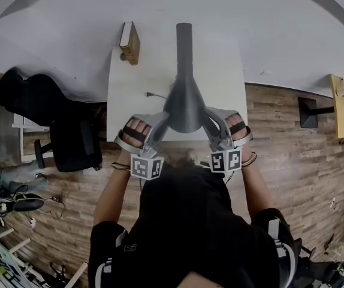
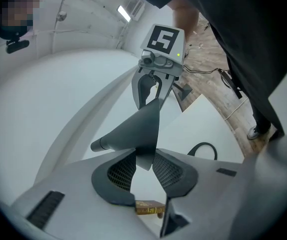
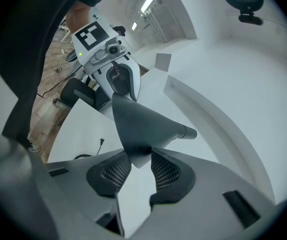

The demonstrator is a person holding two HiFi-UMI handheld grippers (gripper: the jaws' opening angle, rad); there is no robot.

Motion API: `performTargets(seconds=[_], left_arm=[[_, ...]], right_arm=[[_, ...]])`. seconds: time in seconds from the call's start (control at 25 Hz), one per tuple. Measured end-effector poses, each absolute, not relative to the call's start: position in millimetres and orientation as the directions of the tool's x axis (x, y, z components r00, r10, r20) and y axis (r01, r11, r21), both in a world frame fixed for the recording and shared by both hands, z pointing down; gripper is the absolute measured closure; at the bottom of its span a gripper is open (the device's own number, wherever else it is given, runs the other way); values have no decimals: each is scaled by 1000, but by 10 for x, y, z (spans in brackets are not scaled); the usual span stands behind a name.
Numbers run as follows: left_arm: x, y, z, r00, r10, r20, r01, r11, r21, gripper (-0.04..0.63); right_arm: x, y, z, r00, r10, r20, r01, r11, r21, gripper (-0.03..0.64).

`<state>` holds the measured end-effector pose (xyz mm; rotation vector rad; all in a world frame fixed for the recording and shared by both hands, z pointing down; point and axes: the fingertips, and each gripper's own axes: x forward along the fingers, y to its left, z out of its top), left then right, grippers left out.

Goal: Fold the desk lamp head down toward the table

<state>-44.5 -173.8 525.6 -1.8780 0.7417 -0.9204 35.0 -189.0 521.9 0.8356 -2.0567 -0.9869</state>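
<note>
Two handheld tools clamping opposite rim edges of the dark desk lamp head (image 1: 185, 110), left gripper (image 2: 143, 165) and right gripper (image 3: 141, 164) both pinching it, over white table (image 1: 135, 86).

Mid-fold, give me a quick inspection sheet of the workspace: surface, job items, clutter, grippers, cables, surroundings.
Surface: white table, pushed up to a white wall.
Job's things: grey lamp head, held at both sides of its rim; its neck runs away from the person.
Clutter: brown book at the table's far left edge.
Grippers: left gripper and right gripper are each shut on the lamp head's rim.
Cables: black cord with plug lies on the table left of the lamp.
Surroundings: black office chair at left, wood floor, wooden stand at right.
</note>
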Motion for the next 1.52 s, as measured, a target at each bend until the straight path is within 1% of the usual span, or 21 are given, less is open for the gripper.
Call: performTargets(seconds=[0.24, 0.6, 1.0, 1.52], left_arm=[[-460, -1816, 5430, 497, -832, 246, -98, -335, -937, 483], [-450, -1982, 5722, 430, -876, 220, -40, -261, -964, 482], [-454, -2111, 5903, 398, -891, 221, -50, -261, -964, 472], [-435, -2270, 6094, 378, -894, 239, -41, -274, -961, 456]], right_arm=[[348, -1961, 5388, -501, -816, 289, -200, 434, 878, 480], [377, -2127, 5659, -437, -877, 199, -153, 291, 944, 480], [371, -2259, 5828, -410, -893, 184, -138, 261, 955, 466], [387, -2410, 6004, -372, -900, 229, -73, 274, 959, 440]])
